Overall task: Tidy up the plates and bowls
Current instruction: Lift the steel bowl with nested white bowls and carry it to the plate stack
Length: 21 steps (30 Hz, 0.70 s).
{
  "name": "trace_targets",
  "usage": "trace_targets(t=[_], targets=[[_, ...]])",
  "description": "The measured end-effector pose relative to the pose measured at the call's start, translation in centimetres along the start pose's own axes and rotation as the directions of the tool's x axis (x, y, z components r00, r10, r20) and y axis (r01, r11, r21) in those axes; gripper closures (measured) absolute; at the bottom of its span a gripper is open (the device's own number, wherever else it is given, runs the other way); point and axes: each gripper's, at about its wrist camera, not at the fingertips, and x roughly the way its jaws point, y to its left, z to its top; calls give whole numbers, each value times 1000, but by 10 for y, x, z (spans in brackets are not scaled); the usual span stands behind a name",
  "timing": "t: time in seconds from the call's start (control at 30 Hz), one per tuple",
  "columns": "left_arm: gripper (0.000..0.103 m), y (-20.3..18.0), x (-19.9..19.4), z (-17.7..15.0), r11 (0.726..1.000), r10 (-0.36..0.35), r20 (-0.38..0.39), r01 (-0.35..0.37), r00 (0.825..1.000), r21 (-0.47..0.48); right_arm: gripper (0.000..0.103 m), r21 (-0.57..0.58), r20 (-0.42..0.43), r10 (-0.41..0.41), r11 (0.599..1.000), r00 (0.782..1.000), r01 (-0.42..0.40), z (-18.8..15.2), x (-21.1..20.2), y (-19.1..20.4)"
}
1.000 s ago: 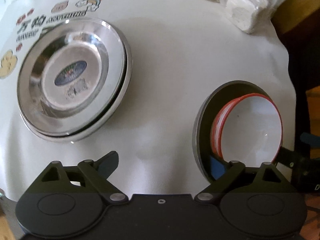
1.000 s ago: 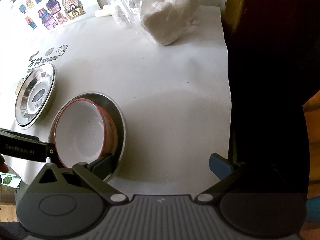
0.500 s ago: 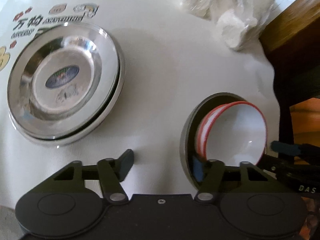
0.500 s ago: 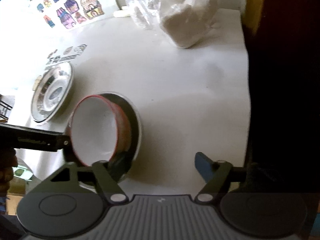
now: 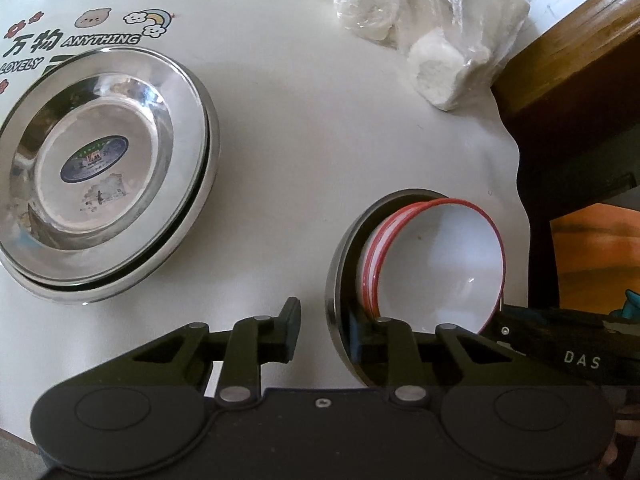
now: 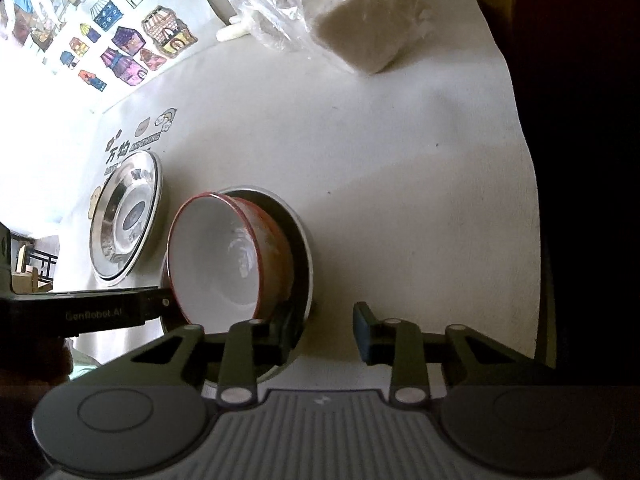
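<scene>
A stack of red-rimmed white bowls [image 5: 440, 268] [image 6: 216, 256] sits tilted inside a steel dish [image 5: 335, 280] [image 6: 306, 256] near the cloth's right edge. My left gripper [image 5: 324, 332] straddles the dish's near-left rim, one finger [image 5: 290, 328] outside and the other inside. Its jaws are closing with a gap still showing outside the rim. My right gripper [image 6: 325, 332] straddles the opposite rim with its left finger [image 6: 286, 332] inside the dish. Its jaws are closing too, the outer pad clear of the rim. Stacked steel plates [image 5: 108, 168] [image 6: 128, 216] lie to the left.
A white cloth [image 5: 300, 120] with printed lettering covers the table. A plastic bag of white blocks [image 5: 440, 40] [image 6: 360, 20] lies at the back. Dark wooden furniture [image 5: 568, 72] borders the right edge. A sticker sheet [image 6: 100, 20] hangs at the back left.
Both grippers' jaws have narrowed from wide open to a small gap around the steel dish's rim. Both views have tipped upward a little; the dishes have not moved.
</scene>
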Motion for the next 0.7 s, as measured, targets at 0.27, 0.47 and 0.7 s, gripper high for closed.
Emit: trace_targets(t=[0.27, 0.47, 0.7], targets=[[83, 1, 3, 0, 1000, -24, -8, 24, 1000, -9, 86, 10, -16, 23, 1000, 1000, -22, 1, 6, 6], [92, -4, 6, 1, 999, -40, -11, 40, 999, -2, 87, 9, -13, 19, 1000, 1000, -19, 1, 7, 8], [92, -5, 6, 0, 999, -44, -23, 44, 999, -13, 88, 34, -29, 27, 999, 999, -26, 1, 6, 5]])
